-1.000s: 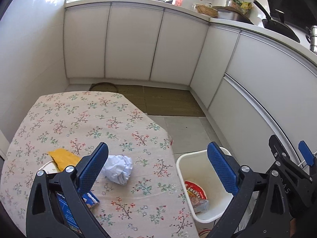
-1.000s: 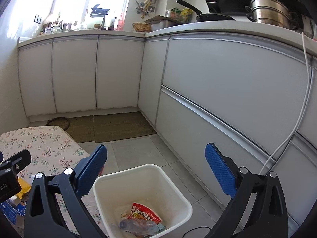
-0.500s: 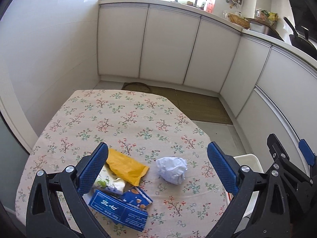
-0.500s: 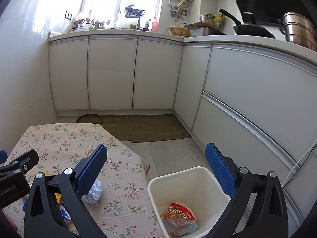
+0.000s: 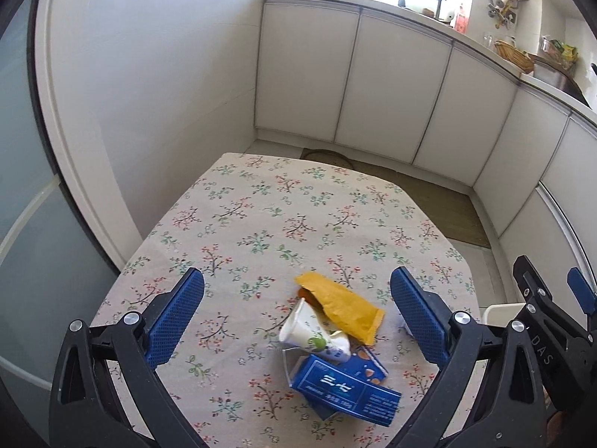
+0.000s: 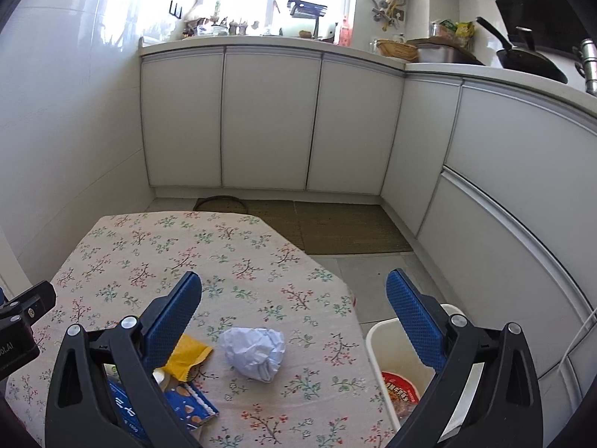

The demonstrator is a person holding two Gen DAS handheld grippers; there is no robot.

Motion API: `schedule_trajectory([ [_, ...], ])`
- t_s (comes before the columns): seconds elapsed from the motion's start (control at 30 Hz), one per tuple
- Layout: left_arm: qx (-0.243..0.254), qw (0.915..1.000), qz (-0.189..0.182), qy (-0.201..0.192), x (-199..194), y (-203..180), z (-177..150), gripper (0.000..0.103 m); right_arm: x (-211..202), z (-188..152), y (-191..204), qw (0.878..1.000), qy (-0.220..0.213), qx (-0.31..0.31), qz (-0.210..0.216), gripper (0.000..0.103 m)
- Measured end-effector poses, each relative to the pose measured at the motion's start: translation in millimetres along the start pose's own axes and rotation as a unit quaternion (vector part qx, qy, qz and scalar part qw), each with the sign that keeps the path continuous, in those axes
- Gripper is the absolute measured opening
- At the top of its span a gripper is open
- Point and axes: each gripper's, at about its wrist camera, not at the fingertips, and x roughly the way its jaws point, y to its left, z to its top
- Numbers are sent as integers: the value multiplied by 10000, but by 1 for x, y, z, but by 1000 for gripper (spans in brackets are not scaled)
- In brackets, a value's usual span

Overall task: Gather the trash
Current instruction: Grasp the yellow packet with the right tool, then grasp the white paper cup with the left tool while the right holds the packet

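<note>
Trash lies on the floral tablecloth (image 5: 261, 224): a yellow wrapper (image 5: 341, 306), a crushed white cup (image 5: 311, 334) and a blue box (image 5: 345, 392) in a pile. A crumpled white paper ball (image 6: 255, 351) sits apart, to their right. My left gripper (image 5: 296, 317) hangs open above the pile, holding nothing. My right gripper (image 6: 294, 317) is open over the paper ball, also empty. The white bin (image 6: 395, 369) stands off the table's right edge with a red packet (image 6: 401, 392) inside.
White kitchen cabinets (image 6: 268, 123) run along the back and right. A brown mat (image 6: 335, 227) lies on the floor beyond the table. A white wall (image 5: 156, 104) stands close on the left. Pans and a basket sit on the counter (image 6: 466, 59).
Both grippers swung left, from over the bin to over the table. The trash pile and paper ball now sit between the open fingers. Nothing was picked up.
</note>
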Motion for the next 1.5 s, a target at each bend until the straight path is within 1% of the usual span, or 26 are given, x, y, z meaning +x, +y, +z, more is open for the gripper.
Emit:
schedule_trajectory([
  [0.13, -284, 9993, 223, 63, 2, 30, 2, 96, 15, -7, 33, 9991, 262, -217, 238, 96],
  [0.2, -460, 9984, 322, 70, 2, 46, 5, 96, 27, -11, 51, 9968, 533, -356, 474, 96],
  [0.27, -603, 9975, 345, 101, 1, 58, 7, 96, 40, -16, 69, 9932, 795, -545, 652, 96],
  [0.33, -782, 9963, 327, 137, 0, 71, 10, 96, 55, -22, 91, 9870, 1081, -839, 839, 96],
  [0.4, -923, 9952, 286, 165, 0, 80, 14, 96, 72, -30, 111, 9782, 1396, -1129, 1047, 96],
  [0.57, -1004, 9947, 212, 114, -4, 92, 20, 96, 103, -42, 147, 9594, 1907, -1553, 1382, 96],
  [0.67, -1045, 9943, 167, 137, -3, 94, 22, 96, 122, -48, 157, 9520, 2176, -1582, 1458, 96],
  [0.8, -1027, 9944, 167, 202, 2, 97, 21, 96, 148, -56, 160, 9450, 2568, -1341, 1517, 96],
  [0.87, -1022, 9942, 170, 270, 6, 97, 20, 96, 160, -61, 159, 9386, 2807, -1207, 1603, 94],
  [0.9, -1028, 9941, 175, 303, 8, 98, 19, 96, 165, -63, 157, 9351, 2931, -1074, 1675, 90],
  [0.93, -1032, 9939, 191, 333, 11, 99, 18, 96, 170, -65, 155, 9313, 3052, -970, 1736, 80],
  [0.97, -1035, 9938, 201, 352, 12, 100, 18, 96, 173, -67, 155, 9268, 3168, -932, 1790, 74],
  [1.0, -1043, 9936, 214, 372, 14, 101, 17, 96, 176, -70, 156, 9230, 3242, -919, 1857, 70],
  [1.07, -1069, 9932, 206, 414, 16, 103, 16, 96, 173, -70, 158, 9235, 3182, -939, 1926, 57],
  [1.1, -1079, 9930, 192, 442, 17, 104, 16, 96, 171, -69, 158, 9229, 3158, -923, 1999, 45],
  [1.13, -1086, 9928, 187, 466, 18, 104, 16, 96, 168, -66, 158, 9233, 3113, -900, 2059, 36],
  [1.17, -1091, 9926, 181, 496, 20, 105, 16, 96, 166, -64, 159, 9246, 3058, -903, 2084, 31],
  [1.2, -1096, 9924, 170, 537, 21, 105, 15, 96, 161, -62, 159, 9267, 2980, -921, 2096, 22],
  [1.3, -1136, 9911, 105, 687, 26, 105, 13, 96, 151, -51, 157, 9291, 2851, -816, 2208, 6],
  [1.5, -1206, 9890, -66, 858, 31, 98, 10, 96, 125, -28, 143, 9386, 2472, -644, 2318, 2],
])
